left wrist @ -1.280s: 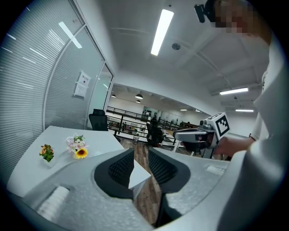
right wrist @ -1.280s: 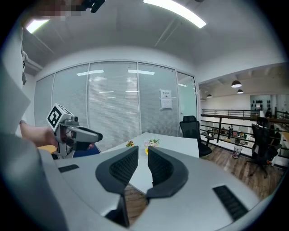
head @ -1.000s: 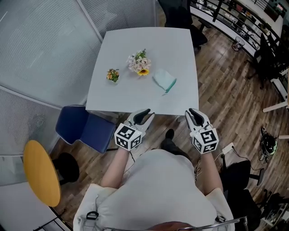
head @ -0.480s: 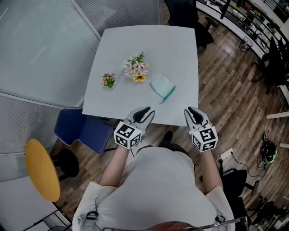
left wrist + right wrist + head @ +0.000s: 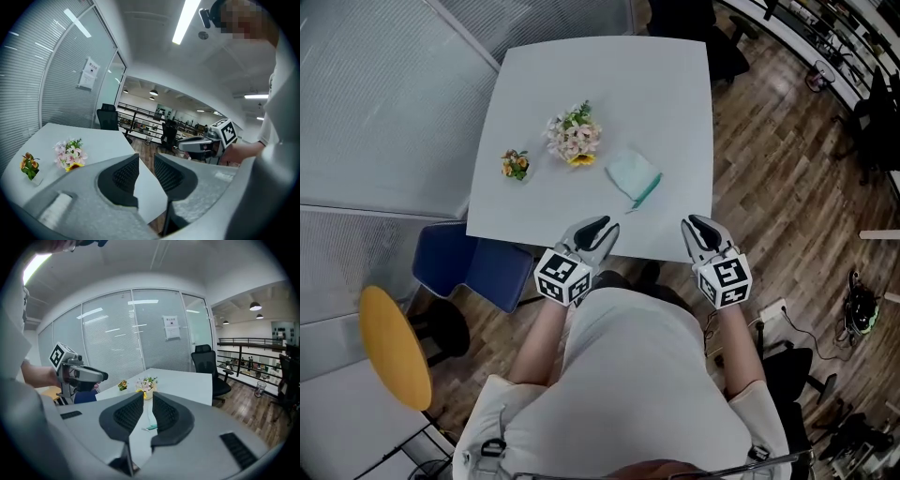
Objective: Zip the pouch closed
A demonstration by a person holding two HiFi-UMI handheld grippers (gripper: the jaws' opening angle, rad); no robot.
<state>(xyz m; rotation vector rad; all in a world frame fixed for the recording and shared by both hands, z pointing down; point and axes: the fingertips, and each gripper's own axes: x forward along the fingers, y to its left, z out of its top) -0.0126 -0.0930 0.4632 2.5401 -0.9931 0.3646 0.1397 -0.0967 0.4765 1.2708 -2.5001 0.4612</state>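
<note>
Stool seat, round and yellow, is sitting at your far left on the floor, with a blue chair standing just beside the near left corner of the white table. On the table, a small potted flower is standing towards the left edge, and a bigger bouquet is standing just to its right. You are holding the left gripper over the table's near edge, its jaws standing a narrow gap apart with nothing between them. The pouch is lying flat on the table to the right of the bouquet, pale green, with its teal zipper edge facing right. It is lying apart from both grippers, beyond them and between them. You are holding the right gripper near the table's near right corner, its jaws likewise slightly parted and gripping nothing.
</note>
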